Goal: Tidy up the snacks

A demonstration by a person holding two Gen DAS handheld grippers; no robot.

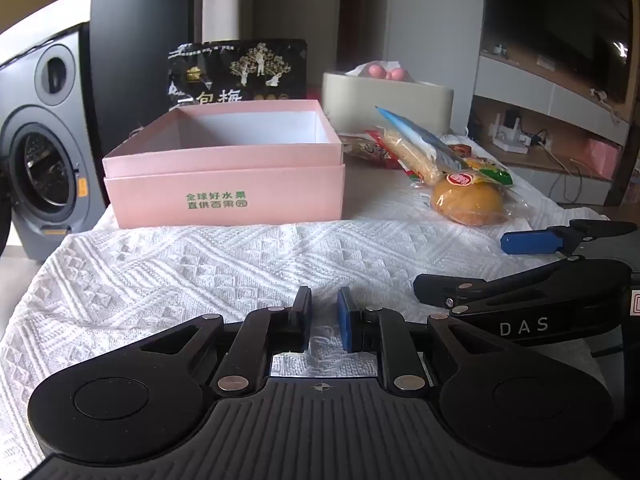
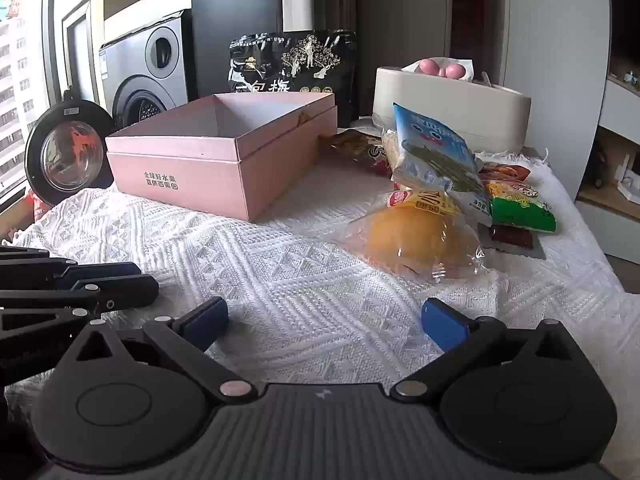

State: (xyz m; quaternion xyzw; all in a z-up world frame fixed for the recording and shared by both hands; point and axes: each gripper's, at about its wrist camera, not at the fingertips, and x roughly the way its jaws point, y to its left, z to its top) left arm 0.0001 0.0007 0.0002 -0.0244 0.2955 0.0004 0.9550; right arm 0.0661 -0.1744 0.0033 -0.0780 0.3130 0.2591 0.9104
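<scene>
An open, empty pink box (image 1: pixel 224 172) stands on the white textured cloth (image 1: pixel 200 268); it also shows in the right wrist view (image 2: pixel 224 152). To its right lies a pile of snacks: a wrapped round bun (image 1: pixel 466 200) (image 2: pixel 412 240), a blue packet (image 2: pixel 436 148), a green packet (image 2: pixel 520 206) and others. My left gripper (image 1: pixel 324 320) is nearly shut on nothing, low over the cloth in front of the box. My right gripper (image 2: pixel 324 320) is open and empty, short of the bun; it shows at the right of the left wrist view (image 1: pixel 480 268).
A black snack bag (image 1: pixel 240 72) leans behind the box. A beige tissue box (image 1: pixel 384 100) with a pink ornament stands at the back right. A washing machine (image 1: pixel 40 140) is at the left. Shelves (image 1: pixel 540 128) are at the right.
</scene>
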